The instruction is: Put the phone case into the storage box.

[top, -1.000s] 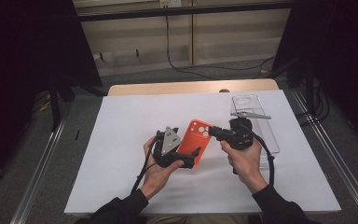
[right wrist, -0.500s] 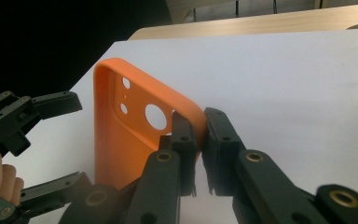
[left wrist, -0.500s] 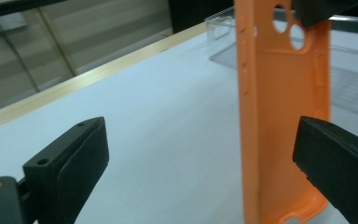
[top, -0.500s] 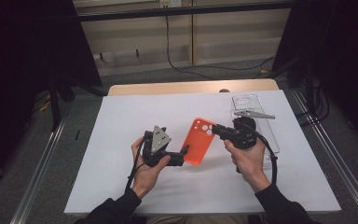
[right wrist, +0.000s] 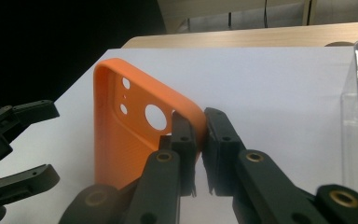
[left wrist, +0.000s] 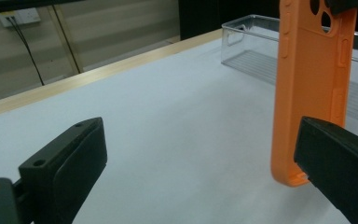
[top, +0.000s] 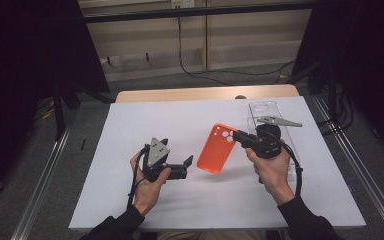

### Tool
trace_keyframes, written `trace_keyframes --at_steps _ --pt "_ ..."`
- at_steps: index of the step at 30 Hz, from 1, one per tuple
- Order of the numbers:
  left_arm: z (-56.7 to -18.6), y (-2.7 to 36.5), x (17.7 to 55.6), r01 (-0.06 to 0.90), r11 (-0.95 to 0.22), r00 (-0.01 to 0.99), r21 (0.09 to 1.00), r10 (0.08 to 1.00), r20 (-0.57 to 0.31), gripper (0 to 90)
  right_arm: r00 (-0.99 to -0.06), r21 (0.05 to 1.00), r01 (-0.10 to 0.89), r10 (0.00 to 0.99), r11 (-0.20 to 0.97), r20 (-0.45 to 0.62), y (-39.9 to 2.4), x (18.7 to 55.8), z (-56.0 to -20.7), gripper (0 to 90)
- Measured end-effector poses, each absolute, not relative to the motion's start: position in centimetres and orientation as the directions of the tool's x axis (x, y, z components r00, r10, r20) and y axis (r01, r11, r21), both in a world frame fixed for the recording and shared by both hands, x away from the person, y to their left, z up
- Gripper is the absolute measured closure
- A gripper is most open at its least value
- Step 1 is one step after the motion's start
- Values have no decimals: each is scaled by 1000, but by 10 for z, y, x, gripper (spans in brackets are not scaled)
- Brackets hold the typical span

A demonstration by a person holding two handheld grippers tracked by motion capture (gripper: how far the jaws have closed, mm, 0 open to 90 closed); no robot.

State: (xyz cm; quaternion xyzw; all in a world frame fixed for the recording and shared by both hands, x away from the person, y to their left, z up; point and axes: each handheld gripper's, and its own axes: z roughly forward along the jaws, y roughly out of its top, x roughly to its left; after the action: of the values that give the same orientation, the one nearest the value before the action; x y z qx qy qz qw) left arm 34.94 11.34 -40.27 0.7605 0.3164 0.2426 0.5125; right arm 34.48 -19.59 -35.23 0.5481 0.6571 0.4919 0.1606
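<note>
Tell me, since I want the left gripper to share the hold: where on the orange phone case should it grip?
Probably the lower end's long side rim. The orange phone case hangs upright, pinched at its camera-hole end by the right gripper. The left gripper, open, could come level from the left and close across that thin rim.

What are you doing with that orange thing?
A person holds a gripper in each hand over a white table. The right gripper is shut on the top edge of an orange phone case, near its camera holes, and holds it upright above the table. The left gripper is open and apart from the case, its jaws pointing toward it. A clear plastic tray sits behind the right hand.
</note>
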Motion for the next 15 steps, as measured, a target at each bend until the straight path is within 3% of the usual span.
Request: trace_keyframes --at_steps 5,9,15 --pt "-405 125 348 226 -235 666 945 746 27 27 -345 825 558 880 -88 327 -200 344 -351 825" --pt "-407 137 348 266 -191 675 945 737 -41 32 -339 828 553 882 -96 328 -202 344 -351 824" --pt "-411 154 345 225 -169 658 960 753 -21 32 -334 831 548 886 -97 323 -205 346 -351 824"
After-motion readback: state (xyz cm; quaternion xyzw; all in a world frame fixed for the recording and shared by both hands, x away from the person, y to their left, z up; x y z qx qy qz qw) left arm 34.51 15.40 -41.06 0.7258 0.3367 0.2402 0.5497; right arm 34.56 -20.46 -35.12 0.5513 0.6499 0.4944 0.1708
